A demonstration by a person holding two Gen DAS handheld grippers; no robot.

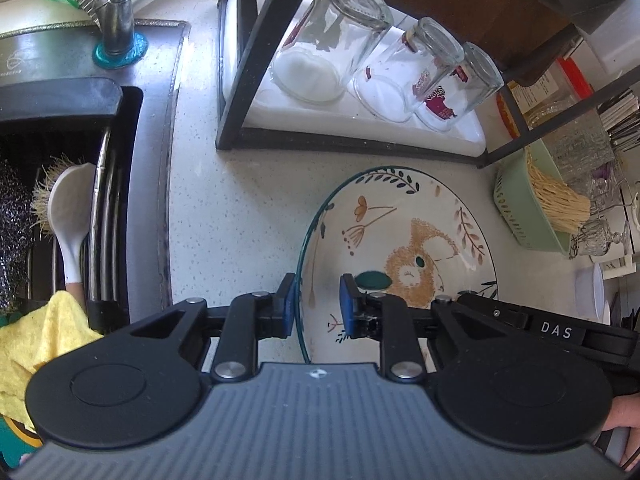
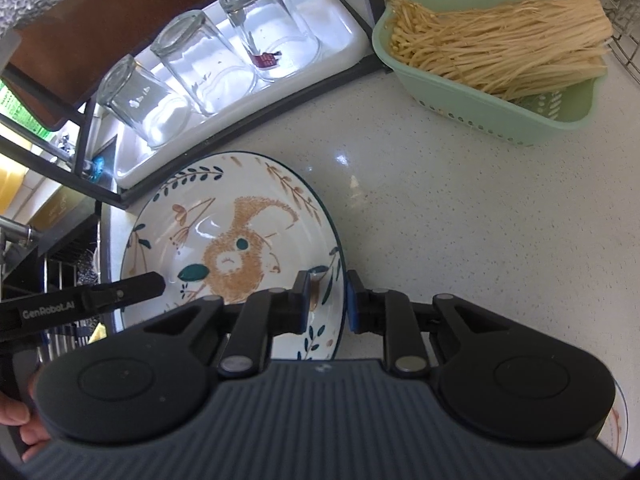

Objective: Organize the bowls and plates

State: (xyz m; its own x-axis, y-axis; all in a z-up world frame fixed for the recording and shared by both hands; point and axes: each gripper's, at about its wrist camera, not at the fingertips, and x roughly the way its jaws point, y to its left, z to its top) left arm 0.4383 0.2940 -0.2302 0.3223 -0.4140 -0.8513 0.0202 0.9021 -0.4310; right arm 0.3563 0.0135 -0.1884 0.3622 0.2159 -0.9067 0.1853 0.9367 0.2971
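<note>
A white plate with a brown rabbit drawing and a dark teal rim (image 1: pixel 404 240) lies on the speckled counter, in front of a black rack. It also shows in the right wrist view (image 2: pixel 232 236). My left gripper (image 1: pixel 318 304) straddles the plate's left rim, jaws a little apart, one pad on each side. My right gripper (image 2: pixel 329 300) straddles the plate's right rim the same way. The frames do not show whether either pair of pads presses the rim. The right gripper shows in the left wrist view (image 1: pixel 556 330).
A black rack holds a white tray (image 1: pixel 360 120) with three upturned glasses (image 1: pixel 332 40). A green basket of noodles (image 2: pixel 500 64) stands to the right. A dark sink (image 1: pixel 60 184) with a brush, scourer and yellow cloth (image 1: pixel 44 340) lies left.
</note>
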